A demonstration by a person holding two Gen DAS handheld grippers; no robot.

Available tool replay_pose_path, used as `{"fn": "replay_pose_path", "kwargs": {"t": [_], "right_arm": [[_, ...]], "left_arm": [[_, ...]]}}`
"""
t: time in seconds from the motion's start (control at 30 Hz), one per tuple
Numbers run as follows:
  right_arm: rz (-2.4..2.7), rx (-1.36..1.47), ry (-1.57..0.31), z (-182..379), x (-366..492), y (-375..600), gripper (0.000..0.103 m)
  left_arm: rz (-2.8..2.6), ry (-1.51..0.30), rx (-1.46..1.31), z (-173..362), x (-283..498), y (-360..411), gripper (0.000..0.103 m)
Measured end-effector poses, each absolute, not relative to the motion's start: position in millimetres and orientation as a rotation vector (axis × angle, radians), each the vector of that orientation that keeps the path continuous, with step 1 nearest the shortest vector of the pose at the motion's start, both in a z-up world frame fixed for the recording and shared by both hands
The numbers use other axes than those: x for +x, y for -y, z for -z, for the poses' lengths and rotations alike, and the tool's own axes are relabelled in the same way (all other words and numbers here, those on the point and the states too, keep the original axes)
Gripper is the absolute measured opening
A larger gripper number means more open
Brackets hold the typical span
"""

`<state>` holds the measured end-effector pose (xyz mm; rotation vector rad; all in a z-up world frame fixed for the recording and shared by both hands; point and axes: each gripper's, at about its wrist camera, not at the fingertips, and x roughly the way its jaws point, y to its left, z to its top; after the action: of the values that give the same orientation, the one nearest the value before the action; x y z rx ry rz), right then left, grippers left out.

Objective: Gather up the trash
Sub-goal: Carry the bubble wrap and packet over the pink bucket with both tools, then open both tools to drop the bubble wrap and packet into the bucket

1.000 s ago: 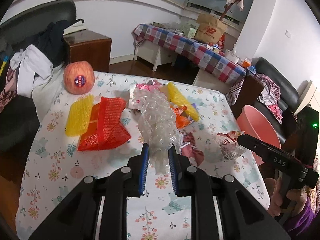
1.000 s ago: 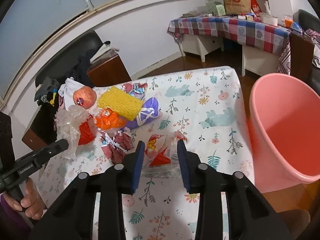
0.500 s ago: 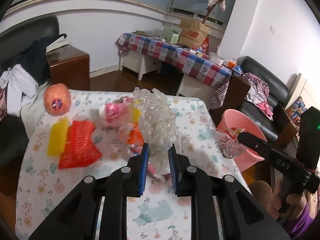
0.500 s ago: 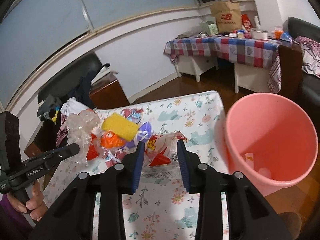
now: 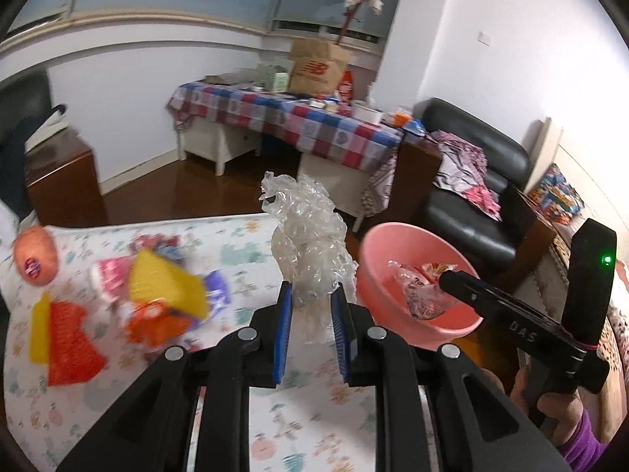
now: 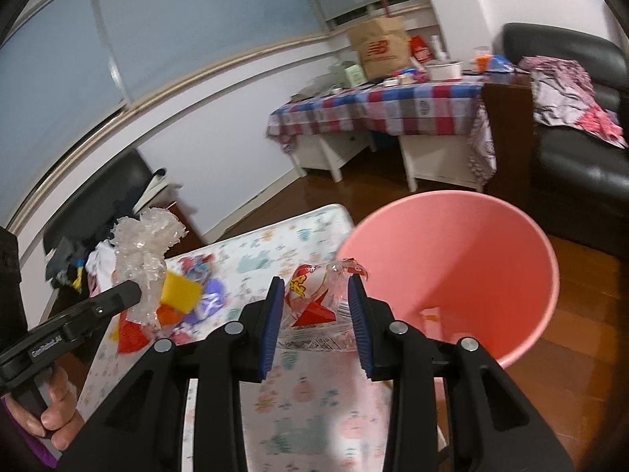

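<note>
Blurred table litter (image 5: 157, 306); left gripper (image 5: 310, 306) fingers clamp bubble wrap (image 5: 310, 244); right gripper (image 6: 316, 306) fingers clamp wrapper (image 6: 314, 303).

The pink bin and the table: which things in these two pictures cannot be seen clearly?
- Pink bin: in the right wrist view the right tongs and their snack wrapper hide most of its bottom.
- Wrappers left on the table: motion blur in the left wrist view; print unreadable.
- Bubble wrap: its lower end is hidden between the left tongs.

Pink bin (image 6: 491, 244) mouth open, unobstructed; wrapper pile (image 5: 157, 299) crowds table (image 5: 243, 244) left half.
</note>
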<state>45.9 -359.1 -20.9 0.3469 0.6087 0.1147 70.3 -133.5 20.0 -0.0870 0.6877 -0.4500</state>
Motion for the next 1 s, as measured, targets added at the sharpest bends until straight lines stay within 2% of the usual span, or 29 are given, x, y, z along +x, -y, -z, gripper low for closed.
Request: {"fn": "replay_pose_path", "kwargs": {"t": [0.4, 0.8, 0.83, 0.9, 0.97, 1.0], "right_arm": [[-0.009, 0.39, -0.624, 45, 46, 406, 0.034], [0.039, 0.421, -0.645, 64, 49, 424, 0.036], [0.04, 0.423, -0.645, 64, 50, 424, 0.036], [0.042, 0.432, -0.642, 65, 51, 424, 0.047], [0.045, 0.439, -0.645, 67, 52, 426, 0.047], [0.049, 0.44, -0.646, 67, 53, 428, 0.047]], "left_arm": [[0.564, -0.739, -0.025, -4, 94, 219, 0.019], [0.625, -0.833, 0.006, 24, 119, 265, 0.019], [0.629, -0.836, 0.007, 25, 120, 268, 0.021], [0.623, -0.836, 0.01, 26, 122, 272, 0.026], [0.623, -0.832, 0.01, 27, 121, 275, 0.042], [0.619, -0.826, 0.012, 26, 121, 275, 0.043]]}}
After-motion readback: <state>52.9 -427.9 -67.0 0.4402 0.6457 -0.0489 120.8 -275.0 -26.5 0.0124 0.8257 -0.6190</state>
